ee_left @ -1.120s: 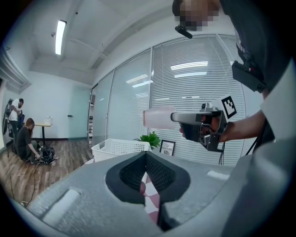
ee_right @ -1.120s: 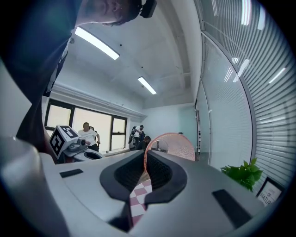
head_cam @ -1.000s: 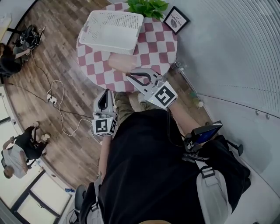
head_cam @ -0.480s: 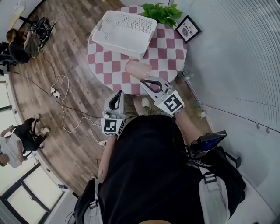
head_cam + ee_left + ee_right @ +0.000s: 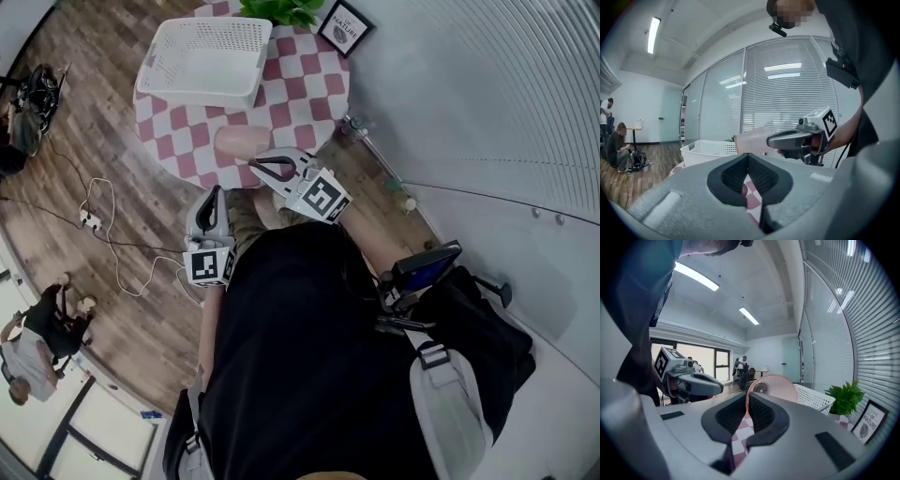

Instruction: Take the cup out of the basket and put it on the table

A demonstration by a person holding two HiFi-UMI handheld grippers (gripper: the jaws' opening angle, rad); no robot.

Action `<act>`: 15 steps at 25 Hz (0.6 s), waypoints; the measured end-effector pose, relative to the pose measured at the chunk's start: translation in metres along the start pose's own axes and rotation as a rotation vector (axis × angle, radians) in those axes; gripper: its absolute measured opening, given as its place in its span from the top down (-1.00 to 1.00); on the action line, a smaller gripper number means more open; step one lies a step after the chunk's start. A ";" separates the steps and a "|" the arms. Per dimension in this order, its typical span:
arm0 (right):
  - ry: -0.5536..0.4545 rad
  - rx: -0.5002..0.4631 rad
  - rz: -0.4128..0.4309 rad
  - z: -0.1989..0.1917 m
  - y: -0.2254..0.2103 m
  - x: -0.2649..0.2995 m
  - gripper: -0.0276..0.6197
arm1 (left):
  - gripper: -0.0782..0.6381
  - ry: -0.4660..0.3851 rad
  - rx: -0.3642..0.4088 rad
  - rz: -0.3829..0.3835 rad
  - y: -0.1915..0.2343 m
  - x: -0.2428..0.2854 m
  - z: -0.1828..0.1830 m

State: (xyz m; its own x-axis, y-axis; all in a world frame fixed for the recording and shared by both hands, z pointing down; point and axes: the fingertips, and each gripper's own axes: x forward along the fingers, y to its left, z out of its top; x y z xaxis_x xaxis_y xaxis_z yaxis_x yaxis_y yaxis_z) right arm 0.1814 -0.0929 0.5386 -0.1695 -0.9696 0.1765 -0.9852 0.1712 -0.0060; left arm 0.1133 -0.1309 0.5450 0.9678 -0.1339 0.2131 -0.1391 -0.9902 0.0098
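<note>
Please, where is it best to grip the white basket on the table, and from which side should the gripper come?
Grip the basket by the rim of its near long wall, coming down from above. It stands upright with its mouth open, and the wall looks thin enough to pass between the jaws, one inside and one outside.

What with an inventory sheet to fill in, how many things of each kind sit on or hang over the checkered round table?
White basket: 1
Pink cup, gripped by its rim in the right gripper: 1
Green plant: 1
Framed picture: 1
Total: 4
</note>
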 end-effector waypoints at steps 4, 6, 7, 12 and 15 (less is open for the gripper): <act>0.011 0.015 -0.005 -0.005 0.002 -0.005 0.85 | 0.77 0.000 0.028 -0.031 -0.009 0.002 -0.007; 0.014 0.020 -0.009 -0.008 0.003 -0.005 0.85 | 0.77 0.002 0.045 -0.050 -0.012 0.001 -0.013; 0.016 0.021 -0.010 -0.009 0.003 -0.005 0.85 | 0.77 0.001 0.049 -0.059 -0.013 0.000 -0.016; 0.022 0.018 0.012 -0.011 0.006 -0.003 0.85 | 0.77 0.028 0.042 -0.044 -0.011 0.000 -0.018; 0.034 0.016 0.022 -0.015 0.009 -0.003 0.85 | 0.77 0.023 0.054 -0.063 -0.013 0.002 -0.022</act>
State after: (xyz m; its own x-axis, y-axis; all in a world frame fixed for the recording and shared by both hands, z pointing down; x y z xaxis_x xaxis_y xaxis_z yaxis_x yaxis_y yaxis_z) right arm 0.1736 -0.0858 0.5532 -0.1908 -0.9590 0.2095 -0.9815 0.1896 -0.0260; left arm 0.1126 -0.1170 0.5667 0.9691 -0.0711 0.2362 -0.0662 -0.9974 -0.0289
